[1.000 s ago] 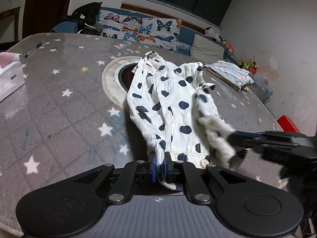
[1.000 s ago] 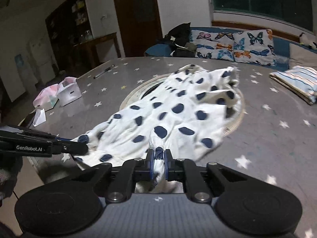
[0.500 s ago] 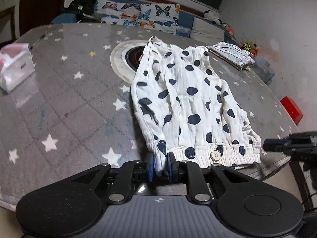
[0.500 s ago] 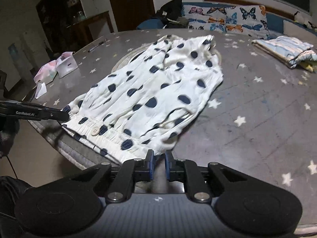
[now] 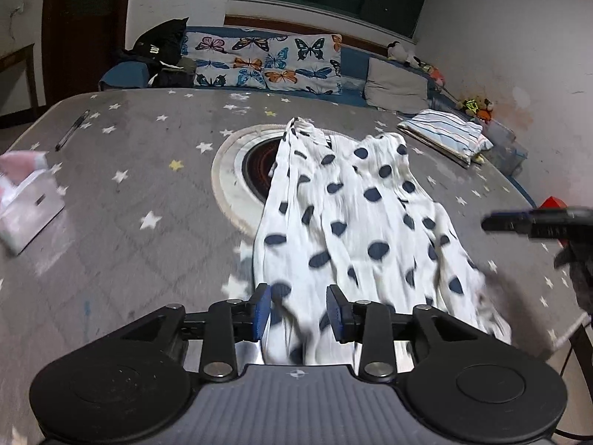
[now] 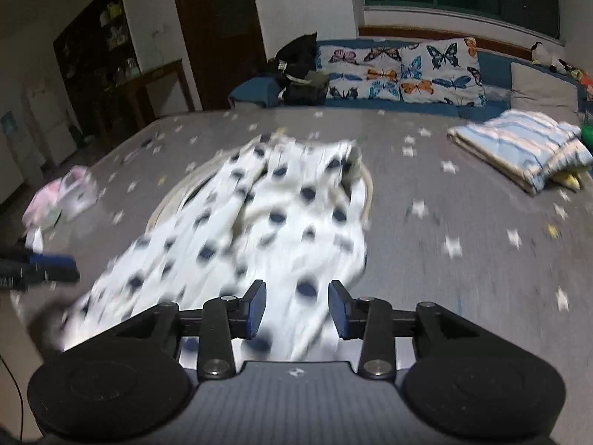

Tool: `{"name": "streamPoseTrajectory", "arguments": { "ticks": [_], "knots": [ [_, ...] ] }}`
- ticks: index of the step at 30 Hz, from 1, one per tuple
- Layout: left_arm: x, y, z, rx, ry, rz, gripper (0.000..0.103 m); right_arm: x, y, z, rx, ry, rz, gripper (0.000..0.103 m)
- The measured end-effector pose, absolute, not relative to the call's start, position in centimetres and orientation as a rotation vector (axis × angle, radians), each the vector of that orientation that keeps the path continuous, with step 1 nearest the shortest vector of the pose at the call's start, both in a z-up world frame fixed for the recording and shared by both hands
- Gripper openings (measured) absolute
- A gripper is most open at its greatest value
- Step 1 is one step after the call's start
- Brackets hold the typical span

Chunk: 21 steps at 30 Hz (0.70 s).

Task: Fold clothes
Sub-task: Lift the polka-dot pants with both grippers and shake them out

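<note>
The garment [image 5: 355,222] is white with dark navy spots. Under it the table [image 5: 129,244] is grey, scattered with white stars and a yellow one or two. Both the left gripper [image 5: 298,311] and right gripper [image 6: 298,309] are black with blue pads. Toward the far right edge, a folded cloth [image 6: 526,148] is striped blue and white. Butterfly-print cushions [image 5: 263,61] show orange, blue and black.

Polka-dot garment [image 6: 281,230] motion-blurred; near hem hidden behind gripper bodies.

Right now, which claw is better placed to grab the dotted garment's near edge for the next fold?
Either, roughly. The left claw and right claw are both open with the garment lying between their fingers; the left view is sharper, so slightly left.
</note>
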<state>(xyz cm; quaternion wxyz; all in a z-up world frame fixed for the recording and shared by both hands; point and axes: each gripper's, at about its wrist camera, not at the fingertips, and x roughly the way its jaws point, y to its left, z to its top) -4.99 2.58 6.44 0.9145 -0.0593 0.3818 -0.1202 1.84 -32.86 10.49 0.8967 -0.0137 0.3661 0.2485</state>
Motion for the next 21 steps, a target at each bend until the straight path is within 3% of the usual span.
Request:
{"name": "streamPoseTrajectory", "arguments": {
  "ticks": [9, 21],
  "knots": [
    [1.9, 0.2, 5.0, -0.107, 0.803, -0.270, 0.036, 12.5, -30.9, 11.5, 0.044, 0.728, 0.495, 0.053],
    [14.2, -2.2, 6.3, -0.033, 0.723, -0.176, 0.045, 23.3, -31.2, 6.9, 0.237, 0.871, 0.457, 0.051]
  ]
}}
